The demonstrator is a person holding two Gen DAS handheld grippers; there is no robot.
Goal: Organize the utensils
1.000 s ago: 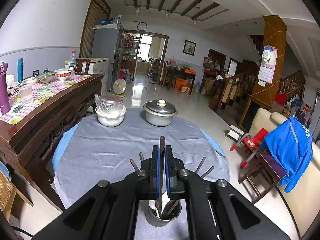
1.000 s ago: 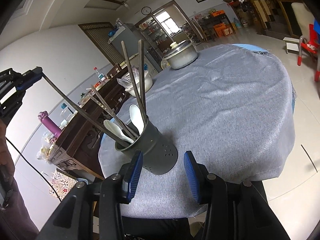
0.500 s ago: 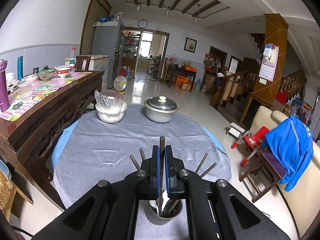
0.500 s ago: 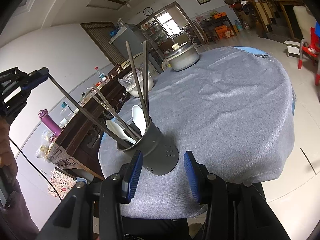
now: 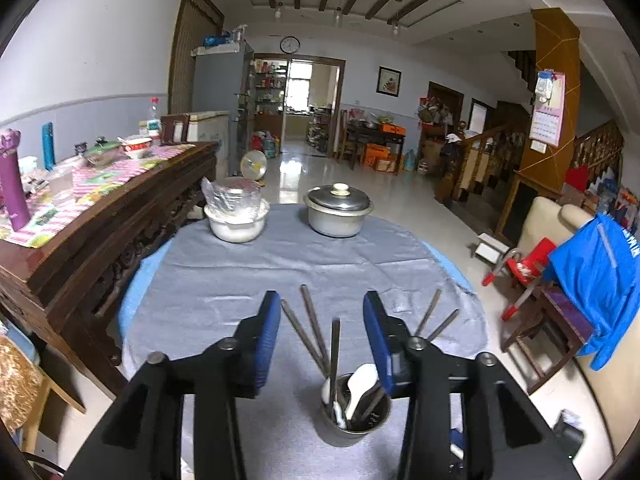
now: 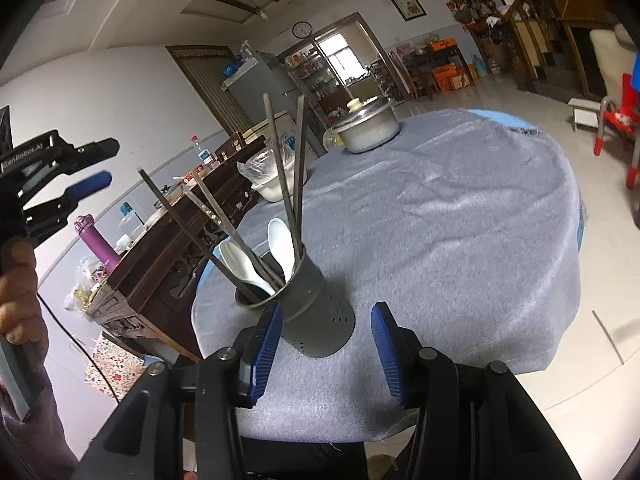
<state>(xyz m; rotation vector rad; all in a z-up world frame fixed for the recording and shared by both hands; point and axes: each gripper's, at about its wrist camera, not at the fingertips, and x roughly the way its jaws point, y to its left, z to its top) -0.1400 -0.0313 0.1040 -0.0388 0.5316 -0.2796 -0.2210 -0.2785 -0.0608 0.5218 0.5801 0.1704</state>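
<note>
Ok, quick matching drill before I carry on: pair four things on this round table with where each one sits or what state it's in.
Things:
1. chopsticks
2. white spoons
3. lidded metal pot
4. white bowl

Places or states:
A. wrapped in clear plastic
B. far side of the table, beside the bowl
C. bowls poking above the holder rim
D. fanned out, tips high above the holder

Pairs: 1-D, 2-C, 3-B, 4-A

White lettering on the black body of the left gripper (image 6: pixel 86 168), seen at the left edge of the right wrist view, reads roughly "GenRobot.AI". The wall calendar (image 5: pixel 546 110) and blue jacket (image 5: pixel 600 276) carry print too small to read.
</note>
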